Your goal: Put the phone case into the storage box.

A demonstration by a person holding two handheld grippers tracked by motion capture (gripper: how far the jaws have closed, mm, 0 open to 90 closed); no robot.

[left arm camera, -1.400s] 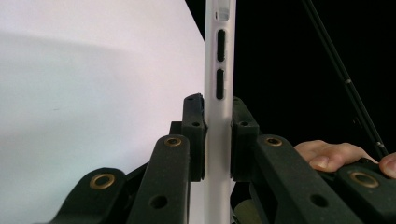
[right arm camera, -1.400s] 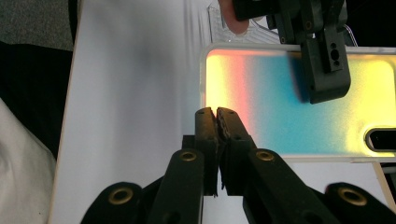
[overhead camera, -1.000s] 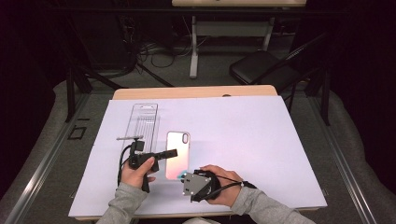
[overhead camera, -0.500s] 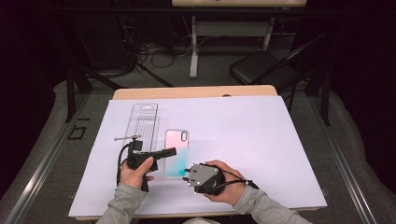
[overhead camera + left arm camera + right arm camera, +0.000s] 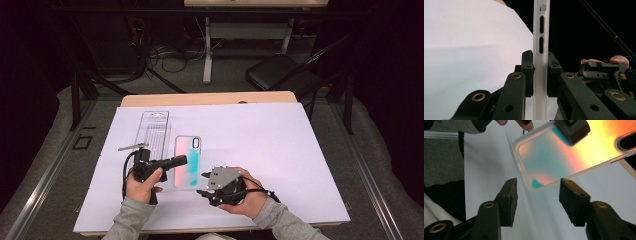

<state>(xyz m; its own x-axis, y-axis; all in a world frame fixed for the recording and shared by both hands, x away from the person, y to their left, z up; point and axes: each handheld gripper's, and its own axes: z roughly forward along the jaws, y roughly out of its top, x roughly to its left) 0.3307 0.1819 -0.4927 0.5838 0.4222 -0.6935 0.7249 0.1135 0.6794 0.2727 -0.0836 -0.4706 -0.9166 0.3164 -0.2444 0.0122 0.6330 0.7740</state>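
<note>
A translucent phone case [image 5: 187,162] with an orange and teal sheen hovers flat just above the white sheet. My left gripper [image 5: 180,160] is shut on its left long edge; in the left gripper view both pads clamp the frosted rim [image 5: 541,37] of the case, with my left gripper [image 5: 540,75] pointing along it. My right gripper [image 5: 202,184] sits at the case's near end, its jaws having just been opening. In the right gripper view the case's corner [image 5: 534,187] reaches between the tips of my right gripper [image 5: 537,192], and neither pad touches it.
A clear plastic package [image 5: 154,131] lies on the white sheet [image 5: 280,150] just beyond the left gripper. The wooden table edge [image 5: 210,98] shows at the back. A black chair [image 5: 285,72] and cables stand on the floor behind.
The right gripper's jaws have spread apart and it has drawn back a little to the right, off the case's near end. The left gripper still grips the case.
</note>
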